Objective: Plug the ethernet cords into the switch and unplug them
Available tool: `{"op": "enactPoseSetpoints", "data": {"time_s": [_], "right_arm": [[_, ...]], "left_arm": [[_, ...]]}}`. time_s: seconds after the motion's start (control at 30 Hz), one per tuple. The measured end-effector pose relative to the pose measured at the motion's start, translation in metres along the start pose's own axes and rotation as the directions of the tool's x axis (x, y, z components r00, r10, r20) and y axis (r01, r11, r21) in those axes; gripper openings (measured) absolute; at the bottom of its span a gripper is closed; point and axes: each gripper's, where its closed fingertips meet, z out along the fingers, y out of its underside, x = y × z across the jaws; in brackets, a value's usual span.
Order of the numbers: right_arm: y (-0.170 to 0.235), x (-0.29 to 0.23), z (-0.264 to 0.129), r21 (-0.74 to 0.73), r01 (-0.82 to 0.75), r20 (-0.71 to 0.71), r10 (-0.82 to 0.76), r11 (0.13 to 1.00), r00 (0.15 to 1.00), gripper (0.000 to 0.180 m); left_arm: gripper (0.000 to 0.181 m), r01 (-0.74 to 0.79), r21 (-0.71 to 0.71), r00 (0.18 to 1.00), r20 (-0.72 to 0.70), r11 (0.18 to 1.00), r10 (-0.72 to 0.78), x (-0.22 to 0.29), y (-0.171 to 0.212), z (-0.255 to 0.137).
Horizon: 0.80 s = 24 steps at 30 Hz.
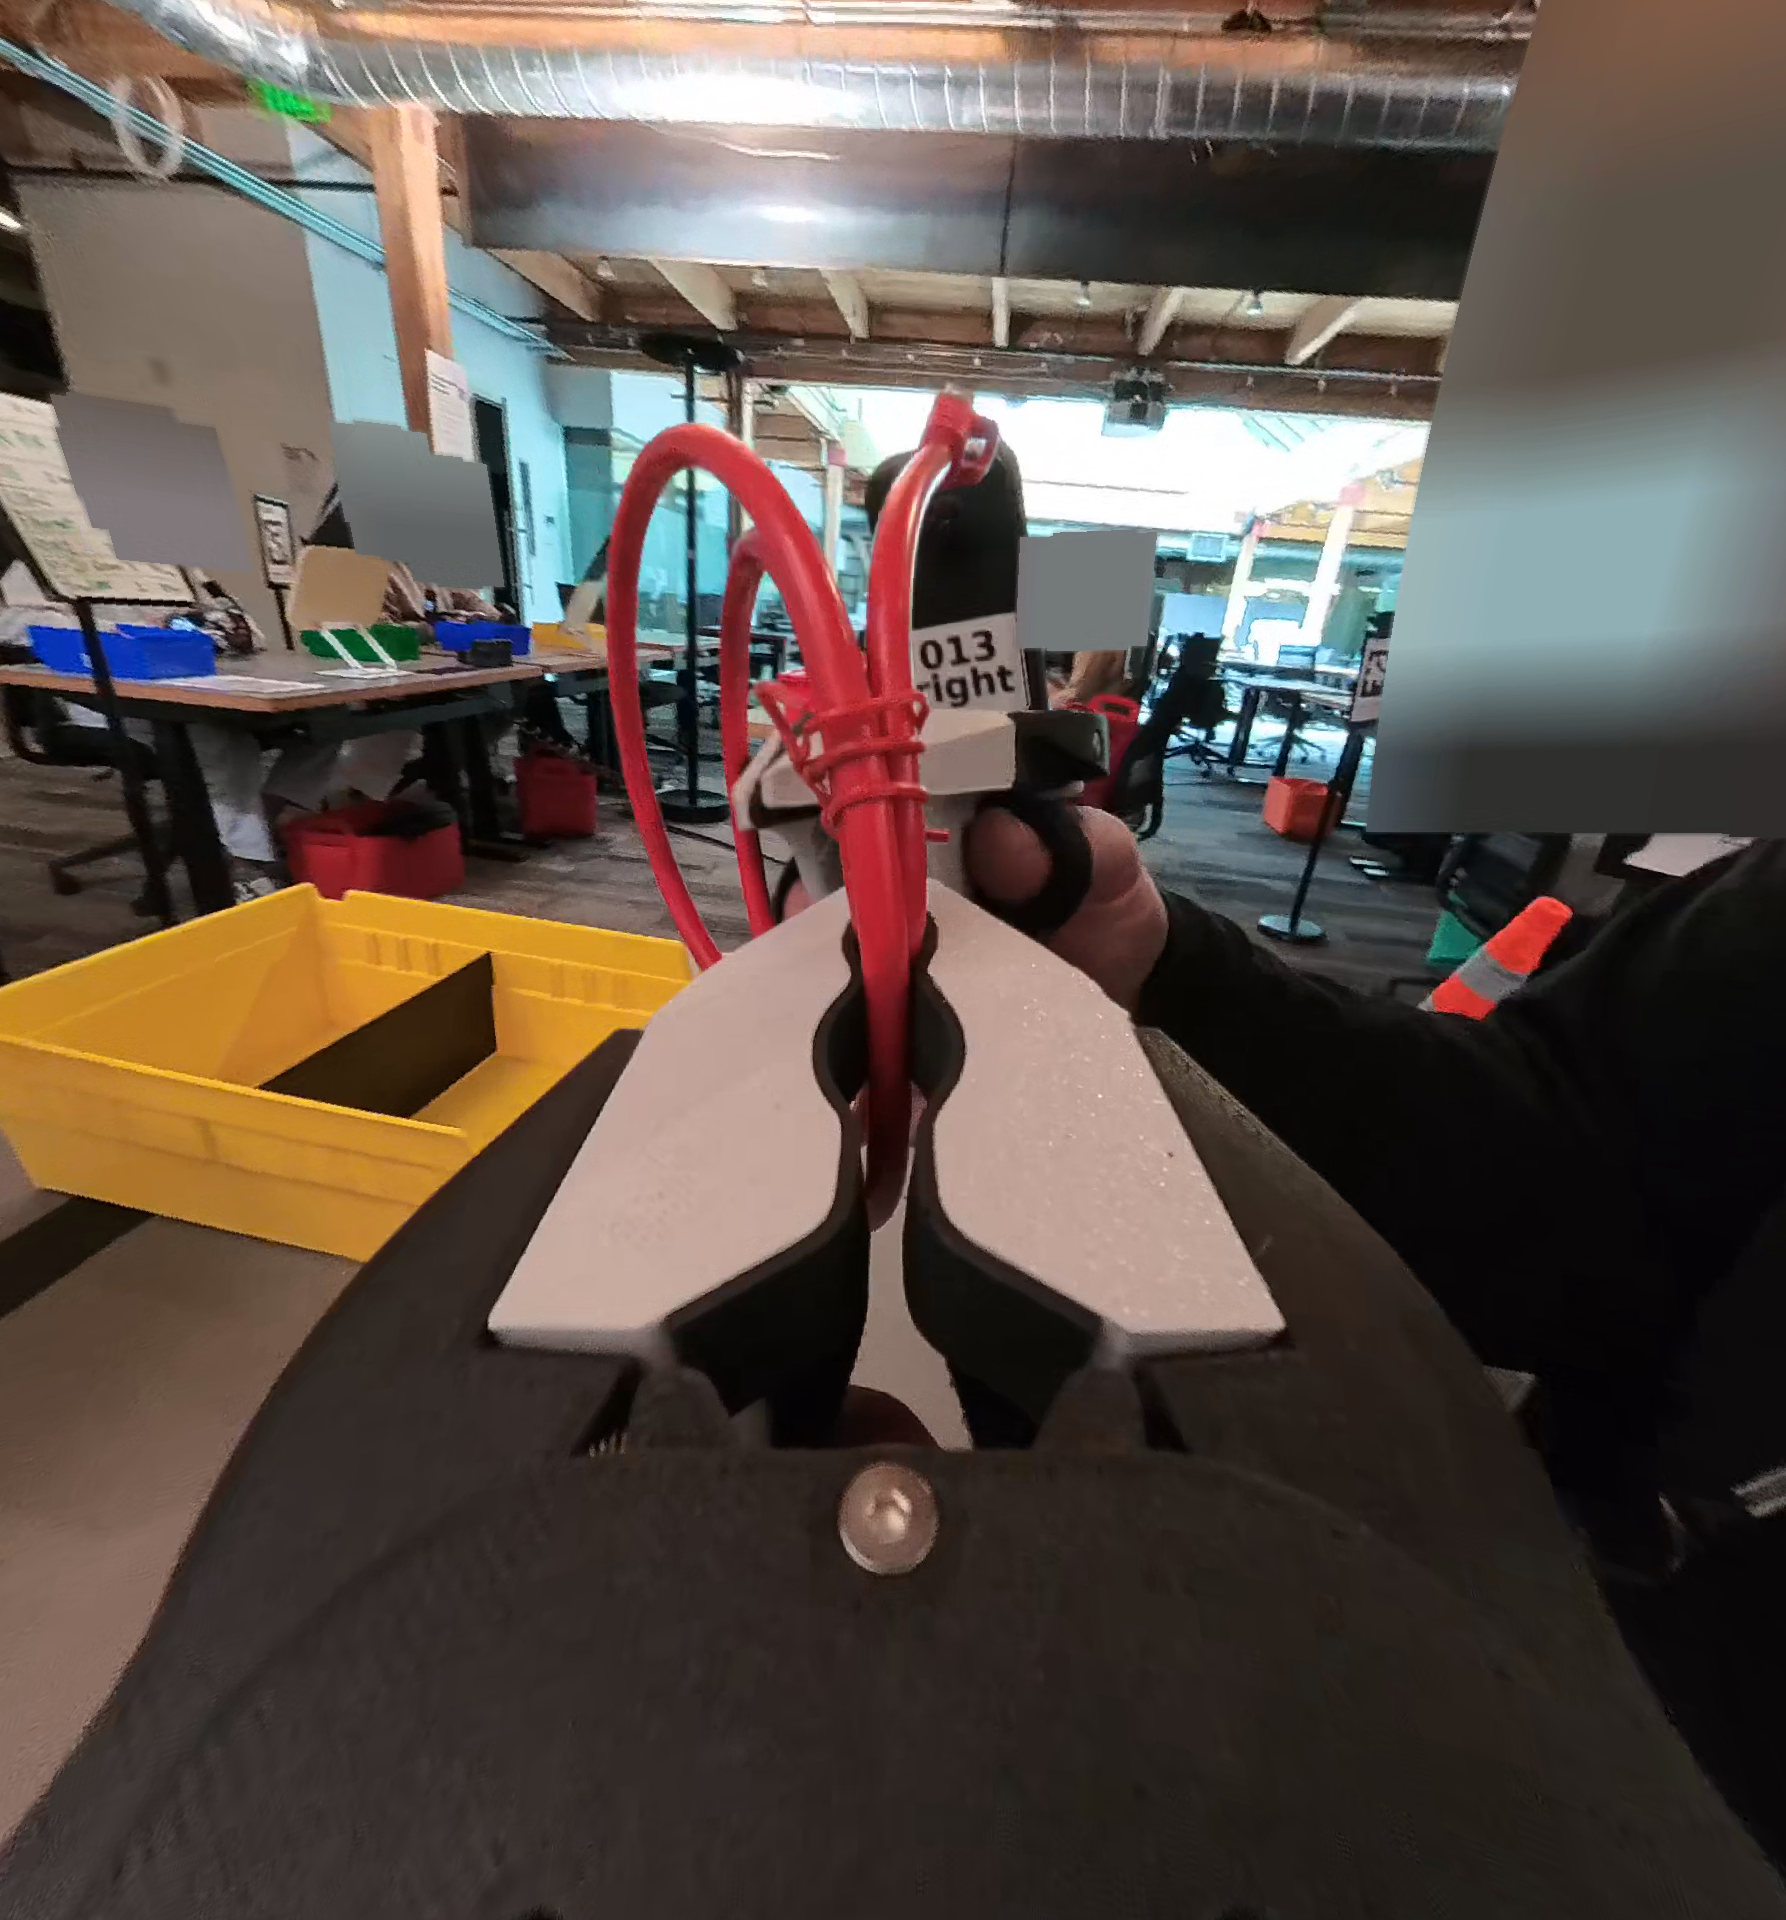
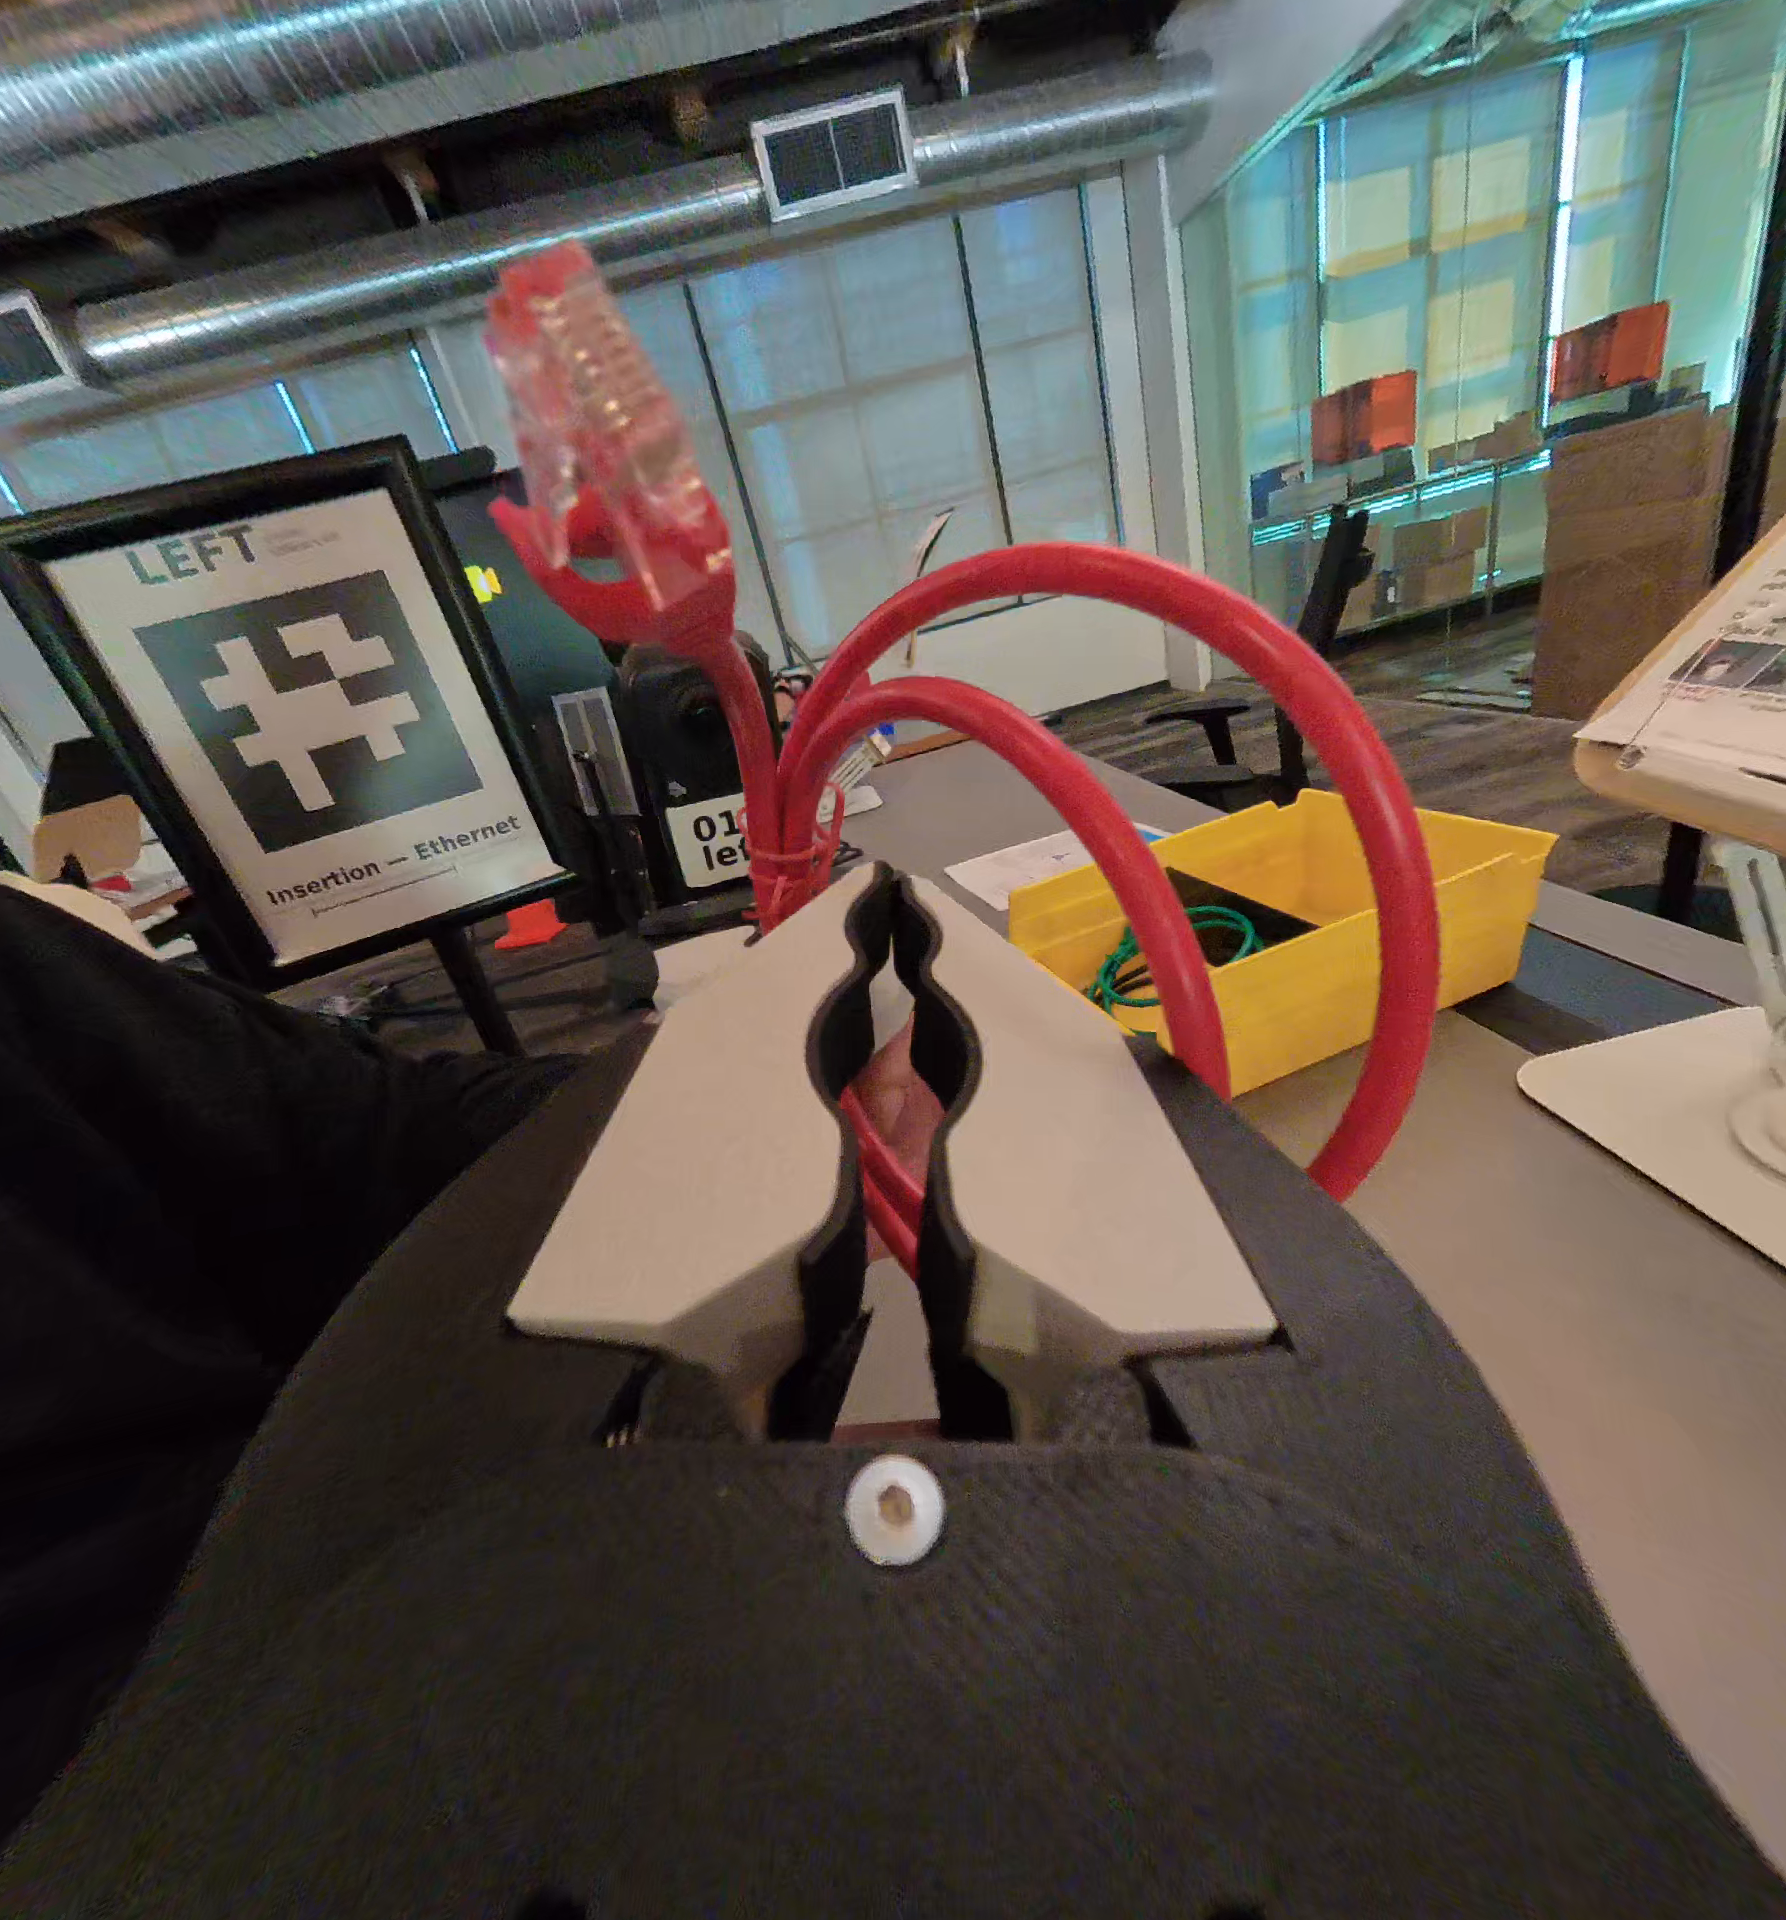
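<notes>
Red cord [image 1: 884, 997], coiled and bound with a red tie [image 1: 847, 748], held up above the table [image 2: 1491, 1351]; left fingers [image 1: 884, 940] clenched on the bundle just below the tie, right fingers [image 2: 889, 894] clenched on the same bundle from the opposite side, strands running down between their pads. Plug [image 2: 598, 416] standing free above the right fingers, loops arcing out sideways toward the yellow bin [image 2: 1388, 935]; switch not in view. Probable step: freeing the tie, so best to hold the bundle firm with one gripper, work the tie loose with the other, avoid kinking strands or pinching the plug latch.
</notes>
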Motion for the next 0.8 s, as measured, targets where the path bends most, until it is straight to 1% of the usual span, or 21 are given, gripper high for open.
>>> {"op": "enactPoseSetpoints", "data": {"time_s": [0.07,0.13,0.2,0.23,0.3,0.37,0.43,0.57,0.67,0.8], "right_arm": [[-0.005,-0.002,0.003,0.026,-0.003,-0.009,0.003,1.000,1.000,0.000],[0.001,-0.005,0.006,0.019,-0.062,0.044,0.061,0.998,0.997,0.002],[0.003,-0.009,0.005,0.043,-0.116,0.118,0.110,0.992,0.987,0.000],[0.000,-0.014,0.004,0.063,-0.155,0.172,0.142,0.986,0.975,0.000],[0.001,-0.019,0.004,0.067,-0.212,0.235,0.191,0.975,0.953,0.000],[0.003,-0.024,0.003,0.052,-0.247,0.287,0.222,0.968,0.932,0.000],[0.004,-0.027,0.002,0.037,-0.257,0.310,0.233,0.966,0.922,0.000],[0.008,-0.030,0.002,-0.005,-0.203,0.290,0.196,0.979,0.937,0.000],[0.009,-0.025,0.003,-0.008,-0.151,0.243,0.148,0.989,0.959,0.000],[0.010,-0.016,0.006,-0.031,-0.054,0.123,0.057,0.998,0.991,0.000]], "left_arm": [[0.000,0.003,-0.012,1.000,-0.008,1.000,-0.003,0.001,0.004,0.001],[0.000,-0.035,-0.034,0.999,-0.006,0.999,0.034,0.002,0.009,0.002],[0.000,-0.052,-0.052,0.998,-0.033,0.997,0.051,0.007,0.011,0.004],[0.000,-0.050,-0.051,0.997,-0.062,0.997,0.047,0.012,0.010,0.004],[0.000,-0.039,-0.053,0.995,-0.095,0.998,0.034,0.017,0.010,0.003],[0.000,-0.043,-0.064,0.990,-0.135,0.997,0.034,0.023,0.013,0.003],[0.000,-0.050,-0.080,0.989,-0.144,0.996,0.038,0.026,0.014,0.004],[0.001,-0.051,-0.104,0.985,-0.171,0.993,0.032,0.029,0.018,0.004],[0.001,-0.059,-0.115,0.989,-0.145,0.992,0.042,0.024,0.020,0.004],[0.000,-0.155,-0.164,0.987,-0.071,0.974,0.145,0.016,0.021,0.004]]}}
